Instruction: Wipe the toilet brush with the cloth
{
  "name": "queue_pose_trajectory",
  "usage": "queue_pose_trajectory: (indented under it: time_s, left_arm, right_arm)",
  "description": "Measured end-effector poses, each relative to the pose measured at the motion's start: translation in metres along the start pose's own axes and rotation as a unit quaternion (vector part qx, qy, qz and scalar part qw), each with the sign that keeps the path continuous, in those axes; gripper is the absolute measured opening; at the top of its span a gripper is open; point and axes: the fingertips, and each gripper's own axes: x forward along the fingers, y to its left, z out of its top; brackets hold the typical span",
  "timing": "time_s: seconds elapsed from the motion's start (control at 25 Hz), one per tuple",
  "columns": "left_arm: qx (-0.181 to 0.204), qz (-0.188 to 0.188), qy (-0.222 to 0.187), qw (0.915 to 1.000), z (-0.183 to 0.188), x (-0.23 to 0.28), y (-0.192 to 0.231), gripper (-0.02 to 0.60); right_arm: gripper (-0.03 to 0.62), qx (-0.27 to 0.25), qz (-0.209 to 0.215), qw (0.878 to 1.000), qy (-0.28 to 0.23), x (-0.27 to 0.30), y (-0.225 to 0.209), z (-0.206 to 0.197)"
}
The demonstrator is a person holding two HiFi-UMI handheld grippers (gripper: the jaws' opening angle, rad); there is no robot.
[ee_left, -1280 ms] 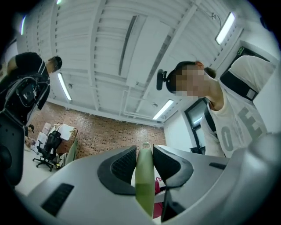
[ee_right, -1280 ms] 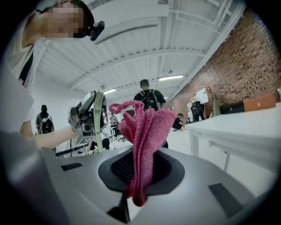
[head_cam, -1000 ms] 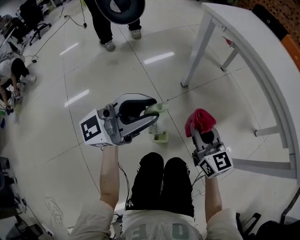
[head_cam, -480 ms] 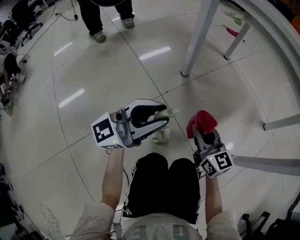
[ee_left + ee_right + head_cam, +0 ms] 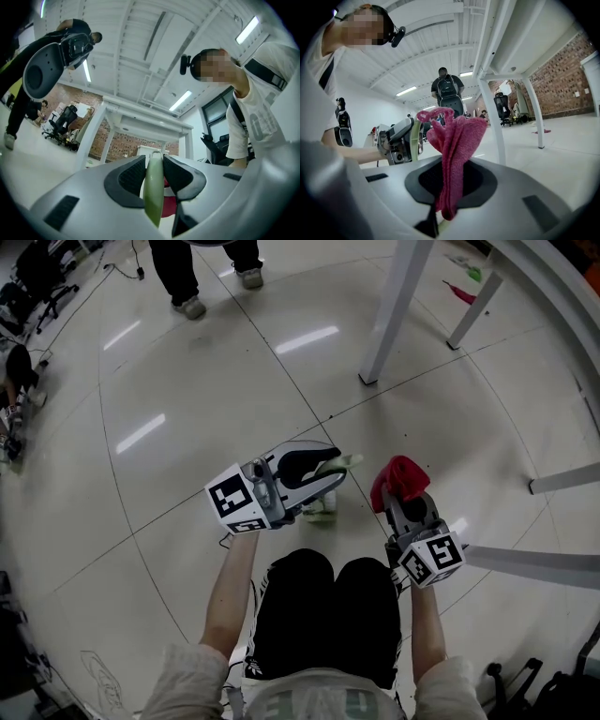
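My left gripper is shut on the pale green handle of the toilet brush. In the left gripper view the handle stands upright, clamped between the dark pads. Below it a pale green brush holder stands on the floor; the brush head is hidden by the gripper. My right gripper is shut on a red cloth bunched above its jaws. In the right gripper view the cloth hangs folded between the jaws, with the left gripper and green handle just to its left.
White table legs stand ahead on the glossy tiled floor, and a white rail runs at the right. A person's legs stand at the far top. My own knees in black trousers are just below the grippers.
Both grippers have sunk toward the floor, still holding brush and cloth. In the head view the left gripper has shifted right and down, closer to the brush holder.
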Motion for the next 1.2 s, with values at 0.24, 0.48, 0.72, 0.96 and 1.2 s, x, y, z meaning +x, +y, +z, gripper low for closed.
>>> queue_pose_trajectory:
  time_s: [0.24, 0.48, 0.72, 0.96, 1.2]
  left_arm:
    - [-0.031, 0.009, 0.020, 0.9993, -0.036, -0.005, 0.004, 0.123]
    - [-0.062, 0.004, -0.006, 0.9981, -0.047, -0.012, -0.002, 0.123]
    - [-0.088, 0.039, -0.050, 0.9941, -0.023, -0.021, 0.002, 0.216]
    - [-0.064, 0.097, -0.115, 0.9867, 0.041, -0.037, 0.014, 0.241]
    - [-0.022, 0.305, -0.131, 0.9431, 0.065, -0.098, 0.037, 0.113]
  right_arm:
    - [0.032, 0.003, -0.001, 1.000, 0.008, 0.001, -0.003, -0.011]
    - [0.031, 0.013, -0.007, 1.000, 0.024, -0.002, -0.007, -0.024]
    - [0.032, 0.015, -0.009, 0.999, 0.036, 0.000, -0.006, -0.029]
    - [0.031, 0.033, 0.005, 0.999, -0.003, 0.010, -0.001, 0.004]
    - [0.031, 0.076, -0.004, 0.996, -0.050, 0.017, 0.010, 0.034]
